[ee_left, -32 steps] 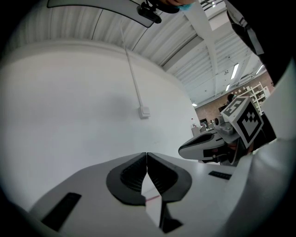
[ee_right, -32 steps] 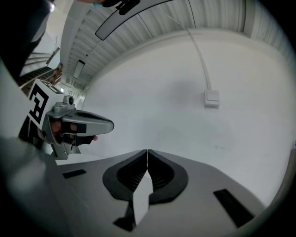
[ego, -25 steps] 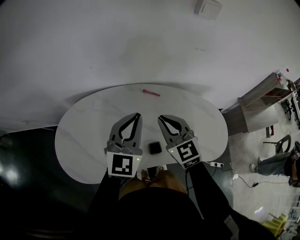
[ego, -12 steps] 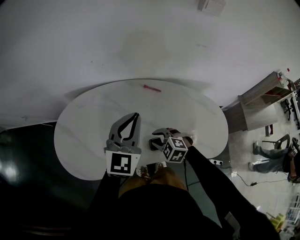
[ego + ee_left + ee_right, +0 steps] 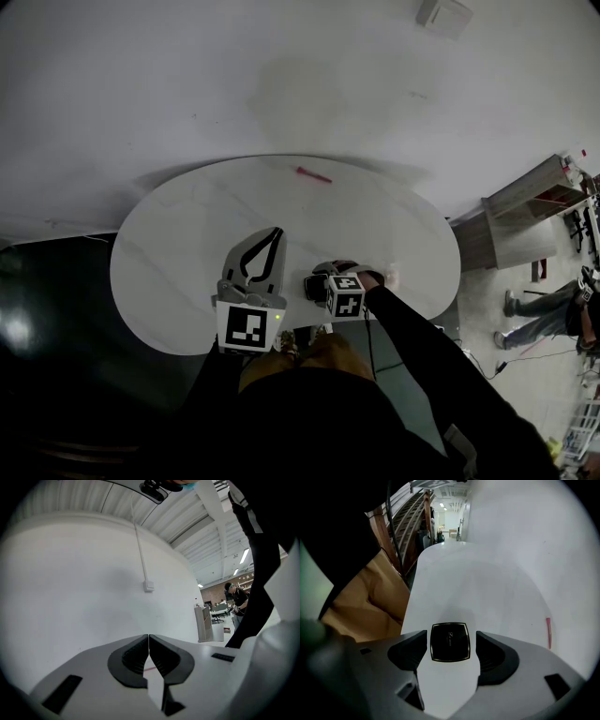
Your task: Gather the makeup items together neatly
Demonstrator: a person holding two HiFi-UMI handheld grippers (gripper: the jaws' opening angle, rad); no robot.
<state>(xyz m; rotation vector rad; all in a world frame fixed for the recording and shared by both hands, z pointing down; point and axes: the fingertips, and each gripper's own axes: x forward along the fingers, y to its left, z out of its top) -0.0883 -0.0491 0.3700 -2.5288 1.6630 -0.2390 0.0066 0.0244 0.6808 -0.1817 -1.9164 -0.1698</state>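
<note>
Two makeup items lie well apart on a white oval table [image 5: 187, 234]: a black square compact [image 5: 450, 642] near the edge closest to the person, and a slim pink stick [image 5: 313, 174] by the far edge, too small to identify further. The right gripper [image 5: 451, 634] points steeply down over the compact. Its jaws have just been opening and now stand wide, with the compact between the pads and a thin gap on either side, so nothing is clamped yet. The left gripper [image 5: 148, 641] hangs level above the table, its jaws closed on each other and empty.

The compact looks like a hard, glossy case with a thin gold line round its lid. It is probably light and rigid, and slick enough to skid on the smooth tabletop or squirt out of a skewed pinch. The safest hold would be on two opposite straight sides, pads square to them and low on the body rather than on the lid, which may be hinged and could pop open. A firm but modest squeeze should do — the shell might scuff or crack under more. The pink stick, thin and likely round, may roll when nudged, so it would be best pinched across its middle.
</note>
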